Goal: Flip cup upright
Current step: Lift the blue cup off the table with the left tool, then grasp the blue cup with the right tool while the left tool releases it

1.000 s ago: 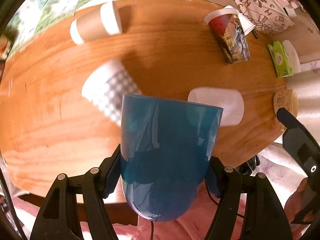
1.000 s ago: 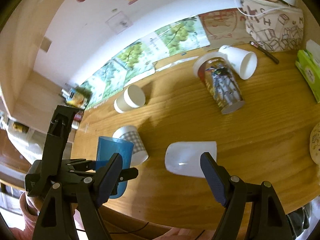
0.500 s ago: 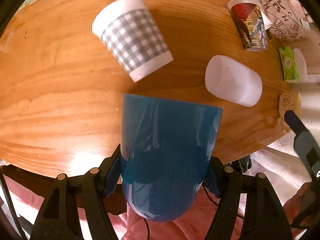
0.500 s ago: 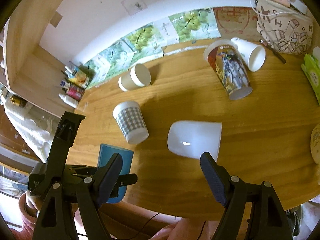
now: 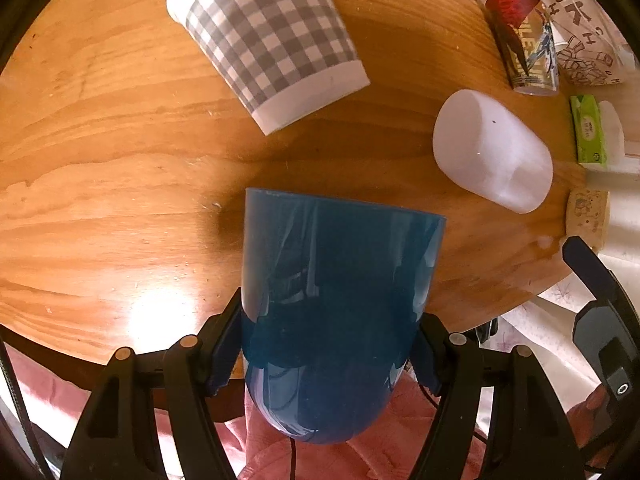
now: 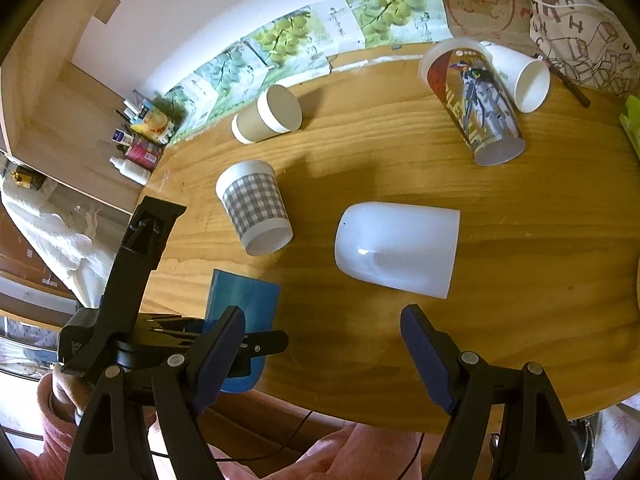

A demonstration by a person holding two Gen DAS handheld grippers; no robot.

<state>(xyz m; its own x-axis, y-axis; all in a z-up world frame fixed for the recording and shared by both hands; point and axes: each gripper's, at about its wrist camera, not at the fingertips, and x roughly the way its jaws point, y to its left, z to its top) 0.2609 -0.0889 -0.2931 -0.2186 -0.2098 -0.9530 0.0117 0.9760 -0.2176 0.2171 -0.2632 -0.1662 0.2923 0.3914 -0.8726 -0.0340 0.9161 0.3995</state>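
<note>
A translucent blue cup (image 5: 340,280) is clamped between the fingers of my left gripper (image 5: 330,332). Its rounded base is toward the camera and its rim points down at the wooden table (image 5: 100,200), near the front edge. In the right wrist view the same blue cup (image 6: 244,300) sits at lower left in the left gripper (image 6: 132,280). My right gripper (image 6: 322,320) stands open with nothing between its fingers. It hovers just short of a white cup (image 6: 396,248) that lies on its side.
A grey checked paper cup (image 5: 272,44) lies just beyond the blue one. Farther back are a brown paper cup (image 6: 268,120), a printed tall cup (image 6: 476,104) and a white paper cup (image 6: 524,76), all on their sides. A green tissue pack (image 5: 588,132) and a patterned bag (image 6: 580,28) sit at the right.
Both grippers have sunk toward the table. The left one has carried the blue cup closer to the checked cup, which now looks much larger. The right one has neared the white cup.
</note>
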